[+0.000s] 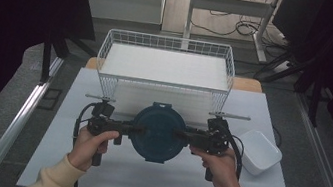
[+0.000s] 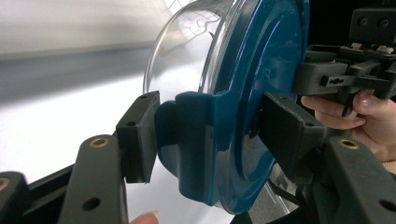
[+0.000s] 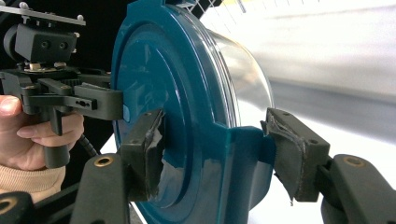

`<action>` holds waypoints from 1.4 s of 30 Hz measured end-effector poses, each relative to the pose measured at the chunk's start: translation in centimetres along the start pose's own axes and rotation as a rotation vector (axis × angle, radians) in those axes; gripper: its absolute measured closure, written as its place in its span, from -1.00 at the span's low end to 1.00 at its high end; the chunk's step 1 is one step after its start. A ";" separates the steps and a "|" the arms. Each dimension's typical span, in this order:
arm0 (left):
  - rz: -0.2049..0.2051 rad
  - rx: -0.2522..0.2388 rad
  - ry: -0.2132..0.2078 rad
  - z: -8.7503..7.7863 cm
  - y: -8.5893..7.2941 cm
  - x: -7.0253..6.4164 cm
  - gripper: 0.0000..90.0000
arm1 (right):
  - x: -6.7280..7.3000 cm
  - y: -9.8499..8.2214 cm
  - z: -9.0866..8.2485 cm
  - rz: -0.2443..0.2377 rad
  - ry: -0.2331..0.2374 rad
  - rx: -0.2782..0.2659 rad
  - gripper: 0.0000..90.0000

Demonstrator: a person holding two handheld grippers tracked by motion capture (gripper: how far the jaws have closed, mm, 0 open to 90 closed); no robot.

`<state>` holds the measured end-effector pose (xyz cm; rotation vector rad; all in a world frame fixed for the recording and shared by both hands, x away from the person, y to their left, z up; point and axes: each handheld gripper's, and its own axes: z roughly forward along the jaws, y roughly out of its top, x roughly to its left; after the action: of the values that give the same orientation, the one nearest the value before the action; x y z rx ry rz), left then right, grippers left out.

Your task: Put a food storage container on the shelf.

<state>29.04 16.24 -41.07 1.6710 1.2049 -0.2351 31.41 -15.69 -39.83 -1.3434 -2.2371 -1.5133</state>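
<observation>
Left gripper (image 1: 134,130) and right gripper (image 1: 183,136) each clamp a latch of the blue-lidded container (image 1: 157,131); no readable writing.

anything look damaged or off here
The pad on one of the right gripper's fingers looks torn and frayed where it presses the latch tab of the round dark-teal lid on the clear glass container. Nothing else stands out.
</observation>
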 end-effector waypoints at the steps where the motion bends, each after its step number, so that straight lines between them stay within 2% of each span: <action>1: 0.000 -0.001 -0.001 -0.2 0.4 0.0 -0.11 | 0.1 0.3 0.0 -0.004 0.001 0.000 -0.14; 6: -0.001 -0.007 -0.001 -0.6 1.6 -0.3 -0.11 | 0.6 2.0 -0.1 -0.017 -0.002 -0.004 -0.14; 10: 0.018 -0.020 0.002 -1.3 3.2 -0.9 -0.11 | 1.1 3.4 -0.4 -0.030 -0.001 -0.015 -0.14; 14: 0.023 -0.027 -0.003 -1.6 4.0 -1.2 -0.11 | 1.5 4.4 -0.7 -0.044 -0.002 -0.027 -0.14; 29: 0.055 -0.036 -0.007 -2.2 6.1 -2.3 -0.11 | 2.2 6.3 -1.7 -0.073 -0.006 -0.046 -0.13; 37: 0.063 -0.039 -0.009 -2.6 7.9 -2.9 -0.11 | 2.6 8.0 -2.3 -0.086 -0.008 -0.051 -0.13; 42: 0.070 -0.047 -0.019 -3.1 9.0 -3.1 -0.11 | 3.0 9.0 -2.6 -0.115 -0.008 -0.059 -0.13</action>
<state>33.56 17.00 -32.15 1.6634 1.1278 -0.1776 35.20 -15.06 -30.73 -1.2584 -2.3293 -1.6258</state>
